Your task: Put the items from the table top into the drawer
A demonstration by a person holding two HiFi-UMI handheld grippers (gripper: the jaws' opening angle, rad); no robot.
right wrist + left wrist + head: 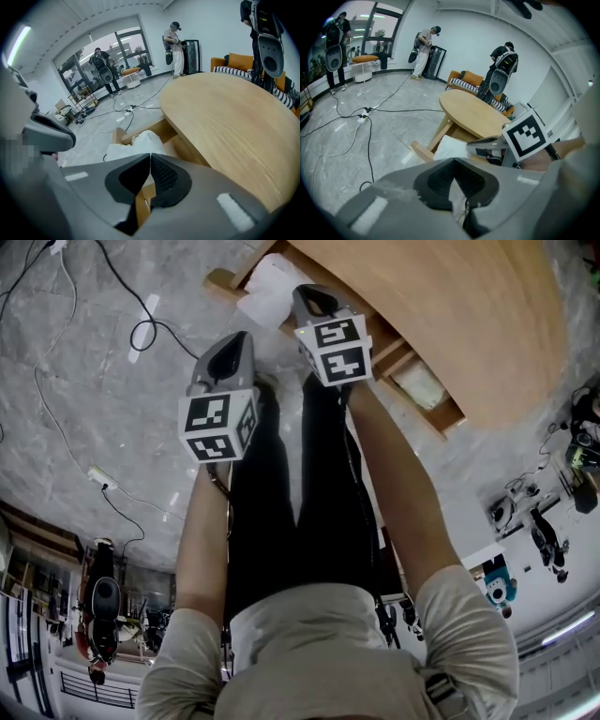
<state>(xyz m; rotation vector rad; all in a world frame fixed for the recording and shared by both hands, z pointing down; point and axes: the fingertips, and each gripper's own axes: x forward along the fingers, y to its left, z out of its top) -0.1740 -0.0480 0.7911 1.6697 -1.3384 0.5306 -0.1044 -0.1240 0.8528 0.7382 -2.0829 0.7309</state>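
Observation:
The round wooden table (469, 315) has a bare top in the right gripper view (234, 117). Under its edge an open wooden drawer (221, 280) holds a white crumpled item (265, 292) and a pale flat item (419, 385). My left gripper (239, 337) hangs over the floor just short of the drawer's left end, jaws shut and empty (453, 161). My right gripper (310, 292) is above the drawer beside the white item (140, 140), its jaws shut with nothing between them (150, 155). The left gripper view shows the right gripper's marker cube (525, 133).
Black cables (141, 329) and a white power strip (98, 476) lie on the grey marble floor. My legs in dark trousers (281, 502) stand next to the table. Other people with rigs (501, 70) and an orange sofa (461, 77) are beyond the table.

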